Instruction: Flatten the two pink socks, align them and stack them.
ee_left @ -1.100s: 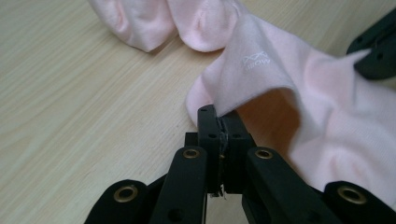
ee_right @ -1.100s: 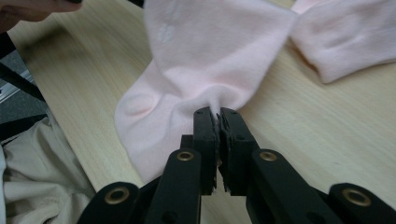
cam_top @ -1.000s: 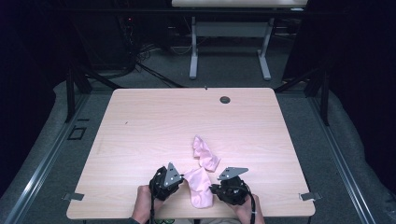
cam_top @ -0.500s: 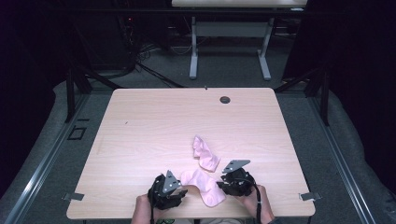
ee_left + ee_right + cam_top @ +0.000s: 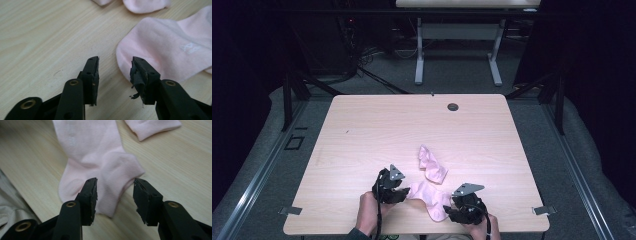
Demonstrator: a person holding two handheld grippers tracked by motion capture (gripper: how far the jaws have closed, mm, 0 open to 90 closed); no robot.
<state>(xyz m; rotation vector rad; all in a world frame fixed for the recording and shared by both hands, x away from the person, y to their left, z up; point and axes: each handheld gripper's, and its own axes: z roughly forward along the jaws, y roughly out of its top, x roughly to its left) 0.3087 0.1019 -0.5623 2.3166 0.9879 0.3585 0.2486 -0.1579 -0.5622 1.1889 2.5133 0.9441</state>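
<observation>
Two pink socks lie near the front edge of the counter [image 5: 362, 130]. The nearer sock [image 5: 428, 196] is spread flat between both tongs, presumably so each end can be gripped. The left tongs [image 5: 398, 194] are held wide at one end, the right tongs [image 5: 454, 212] wide over the other. The farther sock [image 5: 432, 165] rests just beyond, untouched.

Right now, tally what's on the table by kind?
Pink socks: 2 (near sock, far sock)
Grippers: 2 (left gripper, right gripper, both open)
Dark grommet: 1
Total: 5
</observation>
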